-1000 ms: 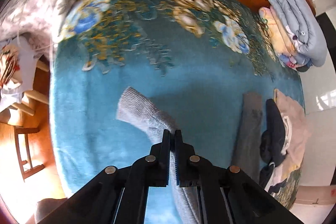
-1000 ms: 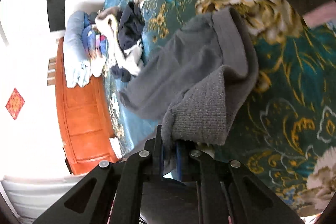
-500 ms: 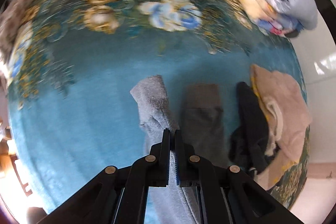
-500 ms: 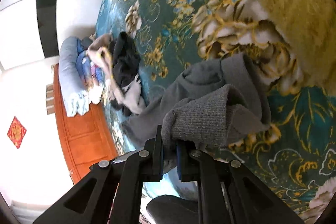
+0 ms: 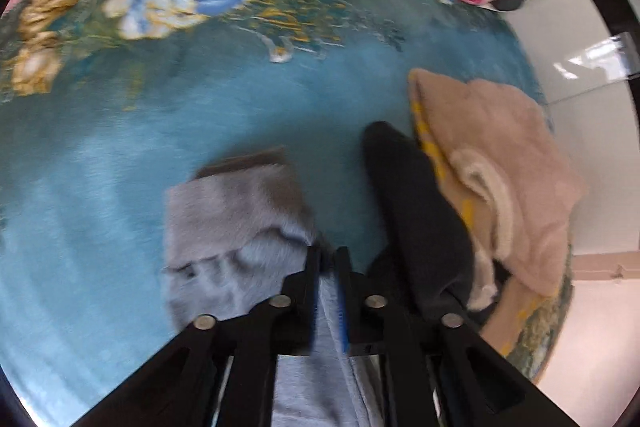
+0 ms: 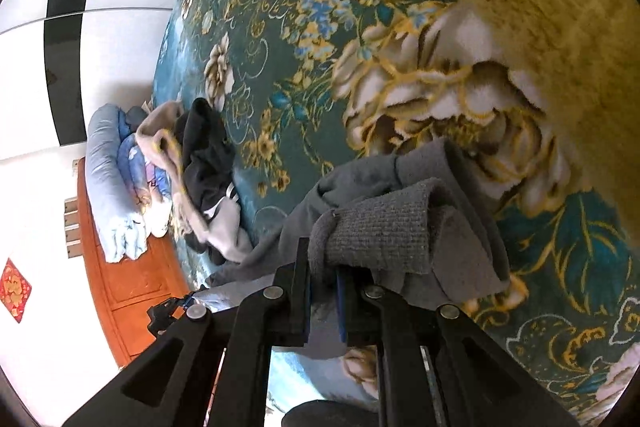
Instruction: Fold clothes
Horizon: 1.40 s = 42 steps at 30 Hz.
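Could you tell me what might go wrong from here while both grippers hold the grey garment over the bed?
The left gripper pinches only a thin edge of the grey garment, so the cloth could slip out. The right gripper holds a bunched cuff, so the fold may come out uneven. The pile of unfolded clothes lies close by, so the garment could land on it or drag it.

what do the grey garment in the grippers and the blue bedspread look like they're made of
Grey garment: seems a soft knit, maybe fleece-backed; the cuff shows a coarse ribbed weave, the rest a matte, fuzzy nap.
Bedspread: looks like plush, velvety pile, probably synthetic; short sheared fibres and a slight sheen around the woven flowers.
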Available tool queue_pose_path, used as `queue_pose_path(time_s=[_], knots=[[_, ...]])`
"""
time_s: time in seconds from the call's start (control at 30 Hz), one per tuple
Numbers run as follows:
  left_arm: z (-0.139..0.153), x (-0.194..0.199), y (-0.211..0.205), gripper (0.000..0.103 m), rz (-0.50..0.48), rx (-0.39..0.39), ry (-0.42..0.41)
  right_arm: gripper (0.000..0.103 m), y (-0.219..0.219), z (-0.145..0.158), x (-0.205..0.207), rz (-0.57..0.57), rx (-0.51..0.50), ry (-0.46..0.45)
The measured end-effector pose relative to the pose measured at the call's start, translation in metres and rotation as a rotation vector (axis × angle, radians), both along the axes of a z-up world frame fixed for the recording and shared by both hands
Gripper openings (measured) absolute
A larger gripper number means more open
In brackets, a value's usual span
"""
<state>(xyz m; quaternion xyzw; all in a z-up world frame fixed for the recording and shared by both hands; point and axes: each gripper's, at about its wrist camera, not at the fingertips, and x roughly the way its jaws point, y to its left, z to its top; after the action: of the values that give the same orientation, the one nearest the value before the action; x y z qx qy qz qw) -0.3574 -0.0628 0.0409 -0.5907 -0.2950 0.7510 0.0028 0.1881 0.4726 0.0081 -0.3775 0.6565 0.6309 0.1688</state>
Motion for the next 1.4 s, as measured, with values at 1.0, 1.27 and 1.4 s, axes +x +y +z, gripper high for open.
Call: queue_pose_path(time_s=[1.0,1.27,1.4], knots=[[-0.077,0.030,-0.070,0.021,-0.012,0.019,0.179,0.038,-0.026,0.025,0.007,0.037,0.155,-0.027],[-0.012,0.059,-0.123,0.011,0.143,-0.011,0.300,0.043,-0.036,0.026,0.014,0.106,0.141,-0.011],[-0.016,0.074,-0.164,0.011,0.234,-0.057,0.226,0.059,-0.046,0.015,0.045,0.156,0.155,-0.083]])
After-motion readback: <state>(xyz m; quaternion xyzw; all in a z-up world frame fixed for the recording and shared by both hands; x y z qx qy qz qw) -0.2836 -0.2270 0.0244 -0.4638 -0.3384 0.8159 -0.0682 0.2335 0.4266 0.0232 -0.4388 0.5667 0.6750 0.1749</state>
